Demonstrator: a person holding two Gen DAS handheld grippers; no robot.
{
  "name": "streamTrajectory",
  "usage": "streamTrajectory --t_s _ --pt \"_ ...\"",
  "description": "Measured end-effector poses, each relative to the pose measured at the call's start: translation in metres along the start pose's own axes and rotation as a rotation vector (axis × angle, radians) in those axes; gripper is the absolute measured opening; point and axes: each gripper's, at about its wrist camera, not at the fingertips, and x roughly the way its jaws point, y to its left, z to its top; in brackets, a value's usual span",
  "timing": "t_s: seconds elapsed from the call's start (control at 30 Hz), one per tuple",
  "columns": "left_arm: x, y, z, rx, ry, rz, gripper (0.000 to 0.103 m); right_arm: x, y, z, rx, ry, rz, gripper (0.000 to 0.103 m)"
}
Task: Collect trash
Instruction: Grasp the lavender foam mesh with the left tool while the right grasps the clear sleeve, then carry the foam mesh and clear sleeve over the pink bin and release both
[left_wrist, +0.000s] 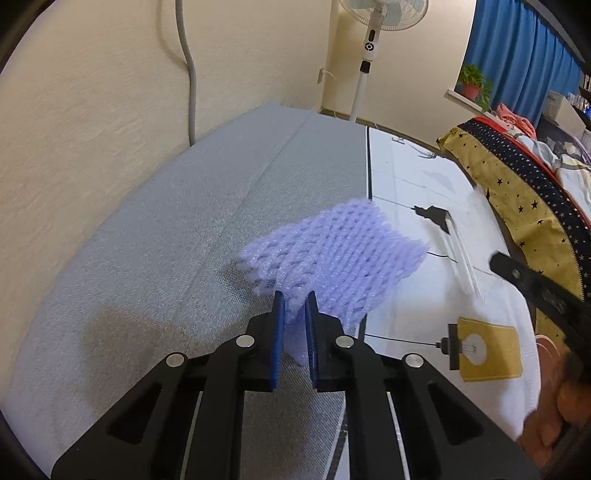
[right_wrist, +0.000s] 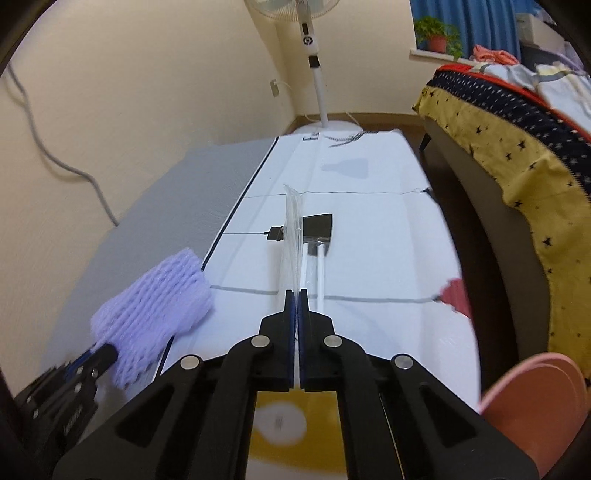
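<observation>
A lilac foam fruit net (left_wrist: 332, 251) hangs above the grey mat (left_wrist: 166, 229), and my left gripper (left_wrist: 295, 297) is shut on its near edge. The right wrist view shows the same net (right_wrist: 155, 302) at lower left, with the left gripper (right_wrist: 101, 354) under it. My right gripper (right_wrist: 296, 293) is shut on a thin clear plastic wrapper (right_wrist: 291, 229) that stands up edge-on over the white printed cloth (right_wrist: 369, 206). In the left wrist view the right gripper (left_wrist: 517, 275) comes in from the right, and the wrapper (left_wrist: 461, 254) is a pale streak beside it.
A pedestal fan (right_wrist: 314, 55) stands at the far end of the cloth. A bed with a yellow star-patterned cover (right_wrist: 524, 155) runs along the right. Pink slippers (right_wrist: 535, 402) lie at lower right. A grey cable (left_wrist: 190, 74) hangs down the left wall.
</observation>
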Motion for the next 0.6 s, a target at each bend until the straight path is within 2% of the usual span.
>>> streamTrajectory --t_s 0.33,0.6 --pt "-0.033 -0.014 -0.009 0.039 -0.043 -0.055 0.007 -0.074 -0.01 -0.037 0.011 -0.038 -0.02 0.001" --pt "-0.072 -0.032 -0.021 0.127 -0.106 -0.102 0.007 -0.139 -0.023 -0.061 0.036 -0.1 -0.05 0.001"
